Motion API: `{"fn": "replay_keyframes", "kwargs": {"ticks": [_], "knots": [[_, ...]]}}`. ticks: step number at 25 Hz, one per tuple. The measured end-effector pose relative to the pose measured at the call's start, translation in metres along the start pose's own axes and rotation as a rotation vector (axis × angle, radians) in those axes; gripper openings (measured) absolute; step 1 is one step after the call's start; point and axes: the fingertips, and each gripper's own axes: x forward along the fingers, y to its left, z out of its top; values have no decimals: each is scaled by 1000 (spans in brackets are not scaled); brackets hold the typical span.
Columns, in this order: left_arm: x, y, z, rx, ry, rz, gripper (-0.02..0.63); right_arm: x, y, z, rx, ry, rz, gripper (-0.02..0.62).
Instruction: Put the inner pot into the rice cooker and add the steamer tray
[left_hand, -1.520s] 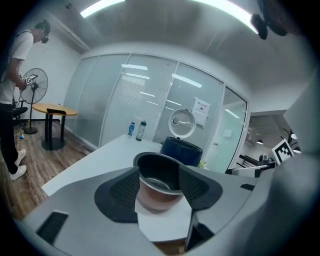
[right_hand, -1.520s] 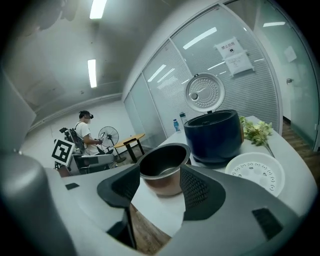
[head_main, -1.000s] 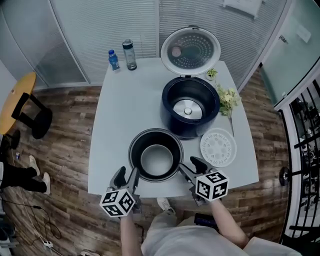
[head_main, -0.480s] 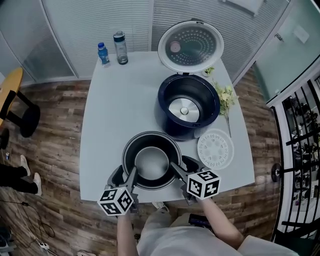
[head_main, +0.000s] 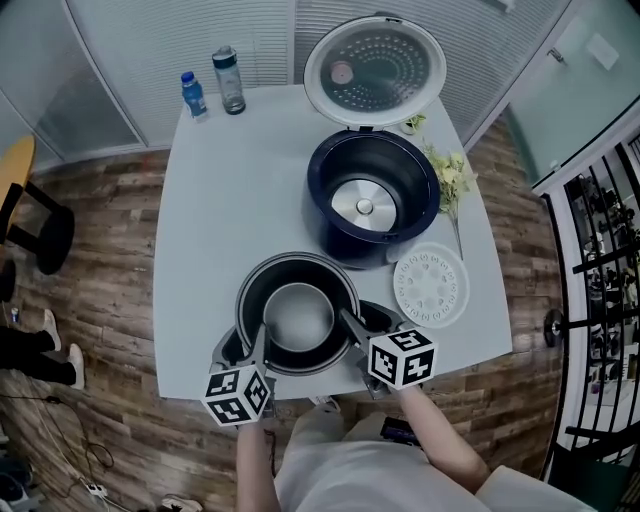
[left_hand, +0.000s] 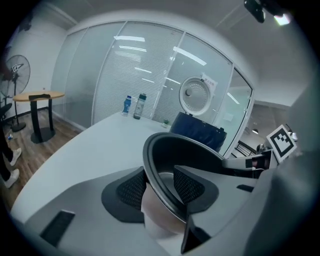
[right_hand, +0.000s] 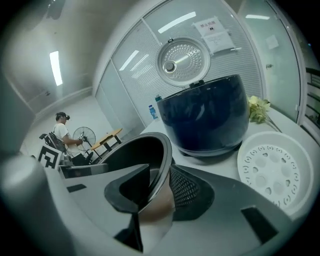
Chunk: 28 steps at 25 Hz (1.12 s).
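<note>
The dark inner pot (head_main: 297, 263) stands on the white table near its front edge, in front of the open navy rice cooker (head_main: 322, 190). The white perforated steamer tray (head_main: 432, 286) lies flat to the pot's right. My left gripper (head_main: 245, 346) straddles the pot's near-left rim (left_hand: 170, 150), one jaw inside and one outside, and its jaws are closing. My right gripper (head_main: 360, 326) straddles the near-right rim (right_hand: 159, 150) the same way, also closing. On neither do the pads visibly press on the wall. The cooker (right_hand: 205, 115) and tray (right_hand: 277, 167) lie beyond the right jaws.
The cooker's round lid (head_main: 373, 70) stands open at the back. Two bottles (head_main: 229, 80) stand at the table's far left corner (head_main: 185, 130). A sprig of flowers (head_main: 452, 185) lies right of the cooker. A person stands far off in the right gripper view.
Both grippers came forward and down from the table's front edge onto the pot's near rim, and their jaws have narrowed around it. The pot has not moved.
</note>
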Motion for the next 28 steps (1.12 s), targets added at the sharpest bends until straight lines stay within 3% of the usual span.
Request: {"fn": "replay_keyframes", "kwargs": {"ticks": [12,28], "knots": [[-8,3,-4,-43,8,27,143,-6,5,0,2,10,43,129],[-34,-2,32,-60,-98,13,126,-31,29,35,-20,-92,87,120]]}}
